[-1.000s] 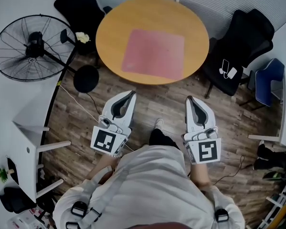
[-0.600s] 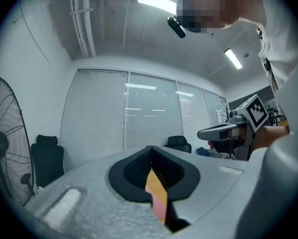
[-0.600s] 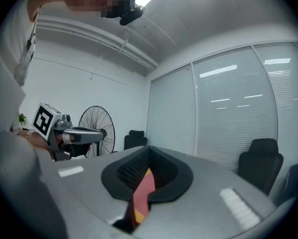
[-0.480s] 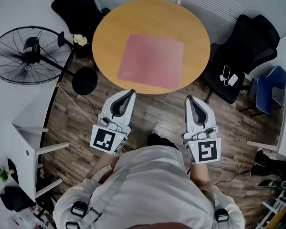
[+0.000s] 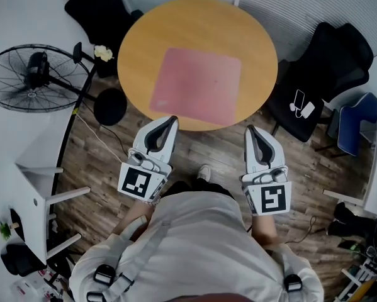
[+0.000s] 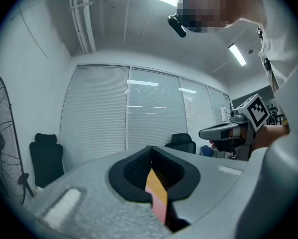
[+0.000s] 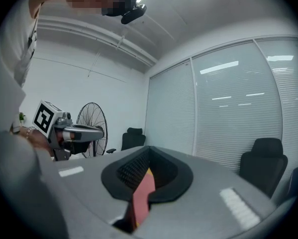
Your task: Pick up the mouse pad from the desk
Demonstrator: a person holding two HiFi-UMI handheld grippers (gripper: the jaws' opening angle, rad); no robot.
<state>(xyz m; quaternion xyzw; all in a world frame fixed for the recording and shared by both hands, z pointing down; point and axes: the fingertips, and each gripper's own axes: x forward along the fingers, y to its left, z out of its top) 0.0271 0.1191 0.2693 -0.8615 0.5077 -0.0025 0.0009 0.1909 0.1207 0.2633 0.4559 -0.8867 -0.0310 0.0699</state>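
Observation:
A pink square mouse pad (image 5: 196,85) lies flat on a round wooden table (image 5: 251,36). Both grippers are held level in front of the person, pointing at the table's near edge. My left gripper (image 5: 171,119) has its tip just at that edge, below the pad's near left corner; its jaws are shut and empty. My right gripper (image 5: 249,129) is shut too, a little short of the edge, right of the pad. Through the shut jaws, the left gripper view shows a sliver of the pad (image 6: 159,206), and the right gripper view shows the pad (image 7: 142,195) as well.
A standing fan (image 5: 34,77) with a round base (image 5: 109,107) is left of the table. Black office chairs stand at the right (image 5: 320,68) and far left (image 5: 94,5), a blue chair (image 5: 355,121) beyond. A white desk (image 5: 37,187) is at my left.
The table and pad have drawn nearer to both grippers as the person walked forward. Both grippers stayed shut and level.

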